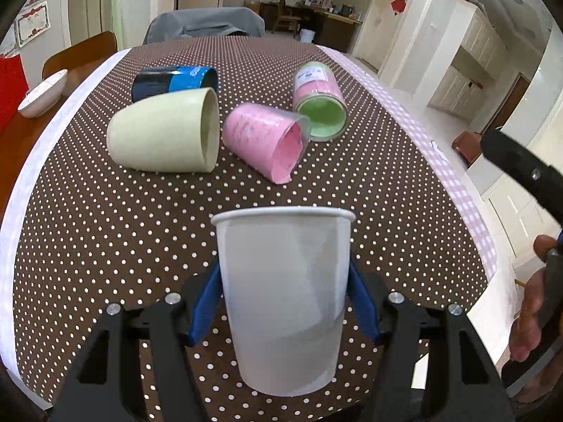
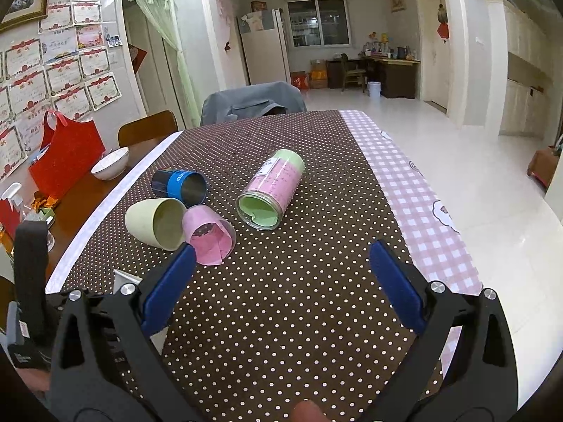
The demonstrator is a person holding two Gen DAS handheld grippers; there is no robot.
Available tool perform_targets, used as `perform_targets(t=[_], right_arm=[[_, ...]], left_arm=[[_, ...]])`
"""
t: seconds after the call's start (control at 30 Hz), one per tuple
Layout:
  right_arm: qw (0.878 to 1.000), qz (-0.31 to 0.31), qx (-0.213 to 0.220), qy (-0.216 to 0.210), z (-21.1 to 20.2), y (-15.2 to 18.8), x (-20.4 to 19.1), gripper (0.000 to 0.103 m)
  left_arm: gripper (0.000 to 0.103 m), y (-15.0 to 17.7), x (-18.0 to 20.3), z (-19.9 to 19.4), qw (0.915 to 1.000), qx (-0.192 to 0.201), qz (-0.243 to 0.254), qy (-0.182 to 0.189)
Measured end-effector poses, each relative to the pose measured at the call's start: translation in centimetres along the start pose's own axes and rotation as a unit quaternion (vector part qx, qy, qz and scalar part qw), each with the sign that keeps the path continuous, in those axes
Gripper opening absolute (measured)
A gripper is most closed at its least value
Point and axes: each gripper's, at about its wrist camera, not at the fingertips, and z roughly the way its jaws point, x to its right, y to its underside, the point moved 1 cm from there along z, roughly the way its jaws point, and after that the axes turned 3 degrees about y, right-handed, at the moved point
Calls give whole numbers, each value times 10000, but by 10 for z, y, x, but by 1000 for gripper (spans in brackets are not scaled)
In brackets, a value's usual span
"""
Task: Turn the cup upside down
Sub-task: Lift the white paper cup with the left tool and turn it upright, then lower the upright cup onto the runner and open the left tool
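While the white paper cup (image 1: 283, 299) stands mouth-up, the left tongs (image 1: 284, 302) grasp it, one blue pad (image 1: 206, 307) pressed to each side of its wall below the rim. Whether its base rests on the dotted tablecloth (image 1: 105, 228) or hangs just above cannot be told. Ahead of these tongs four more cups lie on their sides: a pale green cup (image 1: 163, 132), a pink cup (image 1: 264, 140) just beside it, a dark blue cup (image 1: 174, 81) behind, and a tall pink-and-green cup (image 1: 318, 103) to the right. The right tongs (image 2: 281, 288) are released, fingers wide apart over bare cloth, holding nothing; the same four cups lie ahead and left of them. Risks, as judged: thin paper walls may buckle under a hard squeeze, or slip between the pads during the turn; a wide swing forward could knock the pink cup rolling.
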Motion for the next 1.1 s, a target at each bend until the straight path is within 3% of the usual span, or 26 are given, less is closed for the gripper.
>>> perform_targets(t=[0.23, 0.33, 0.53, 0.77, 1.1], right_arm=[[10000, -6, -20, -32, 0, 1, -2, 97], [10000, -13, -32, -43, 0, 1, -4, 97], [9999, 2, -47, -93, 1, 2, -6, 97], [9998, 12, -92, -174, 1, 3, -9, 97], [9994, -24, -133, -303, -2, 4, -17, 97]], left_arm=[[65, 4, 0, 7, 9999, -127, 11, -108], [72, 4, 1, 11, 9992, -251, 42, -296], [80, 5, 3, 1, 9983, -32, 179, -557], [88, 6, 2, -27, 9944, 533, 132, -900], [89, 9, 5, -75, 9816, 1325, 26, -1372]])
